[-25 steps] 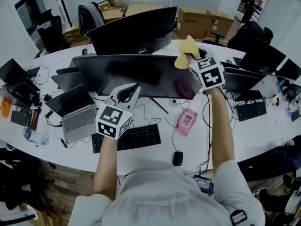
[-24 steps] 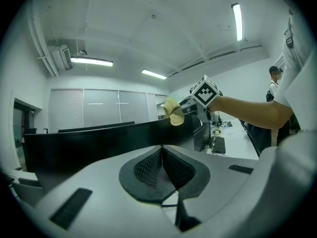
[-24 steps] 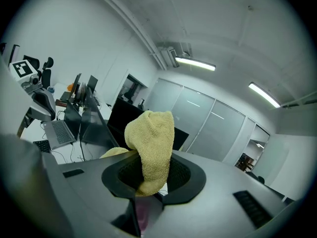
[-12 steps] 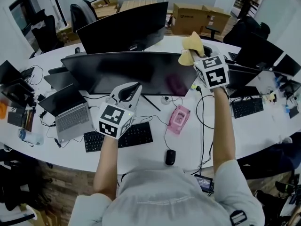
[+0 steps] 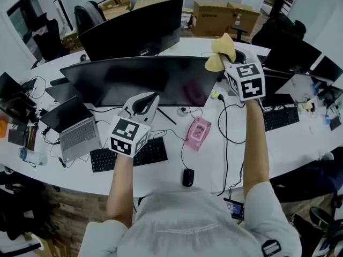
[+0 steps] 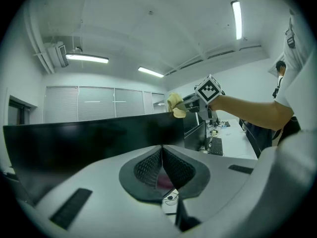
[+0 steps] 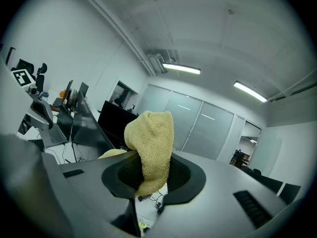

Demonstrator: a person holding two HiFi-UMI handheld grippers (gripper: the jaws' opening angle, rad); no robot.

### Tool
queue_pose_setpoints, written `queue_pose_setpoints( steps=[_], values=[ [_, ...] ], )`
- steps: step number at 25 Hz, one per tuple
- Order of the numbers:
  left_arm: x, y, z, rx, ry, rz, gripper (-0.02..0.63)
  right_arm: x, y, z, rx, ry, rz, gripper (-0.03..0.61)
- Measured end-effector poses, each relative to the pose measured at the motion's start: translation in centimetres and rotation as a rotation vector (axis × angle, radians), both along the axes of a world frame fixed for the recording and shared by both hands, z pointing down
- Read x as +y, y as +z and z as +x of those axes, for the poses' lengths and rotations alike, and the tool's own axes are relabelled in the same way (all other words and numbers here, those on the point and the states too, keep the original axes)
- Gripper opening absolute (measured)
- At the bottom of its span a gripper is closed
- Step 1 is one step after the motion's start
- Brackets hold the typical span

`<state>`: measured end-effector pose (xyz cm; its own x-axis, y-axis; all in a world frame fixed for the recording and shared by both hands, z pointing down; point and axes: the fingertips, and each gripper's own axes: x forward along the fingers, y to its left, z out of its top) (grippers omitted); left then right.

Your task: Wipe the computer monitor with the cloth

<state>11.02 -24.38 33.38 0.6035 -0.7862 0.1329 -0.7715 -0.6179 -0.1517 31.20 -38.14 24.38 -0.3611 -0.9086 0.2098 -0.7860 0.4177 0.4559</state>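
laptop (image 5: 75,135) beside black keyboard (image 5: 128,155); mouse (image 5: 187,177) near pink item (image 5: 197,134); cardboard box (image 5: 225,17) far back

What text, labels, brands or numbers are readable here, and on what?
None reads clearly.
Cardboard box: dark print, too small to read.
Keyboard: key legends too small.
Cubes on left gripper and right gripper: square marker patterns, no words.
Cloth: no label shows.
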Motion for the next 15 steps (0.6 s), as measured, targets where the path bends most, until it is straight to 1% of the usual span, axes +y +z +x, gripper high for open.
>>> queue_pose_setpoints(
  steps=[3,9,12,15],
  values=[
    [-0.2,0.1,1.0,0.0,-0.001,0.002,0.02,0.1,-0.1,1.4,-0.046,0.001,0.005,0.114],
    [-0.9,0.6,3.1,0.004,0.002,-0.001,0.02,0.2,1.5,4.7,-0.042,0.034,-0.008,0.114],
    [-1.3,1.1,4.1,0.003,0.008,-0.011,0.02,0.4,2.8,5.4,0.017,0.043,-0.02,0.114],
    [-1.7,1.5,5.1,-0.005,0.017,-0.022,0.02,0.7,4.0,4.8,0.097,0.029,-0.025,0.114]
  ],
)
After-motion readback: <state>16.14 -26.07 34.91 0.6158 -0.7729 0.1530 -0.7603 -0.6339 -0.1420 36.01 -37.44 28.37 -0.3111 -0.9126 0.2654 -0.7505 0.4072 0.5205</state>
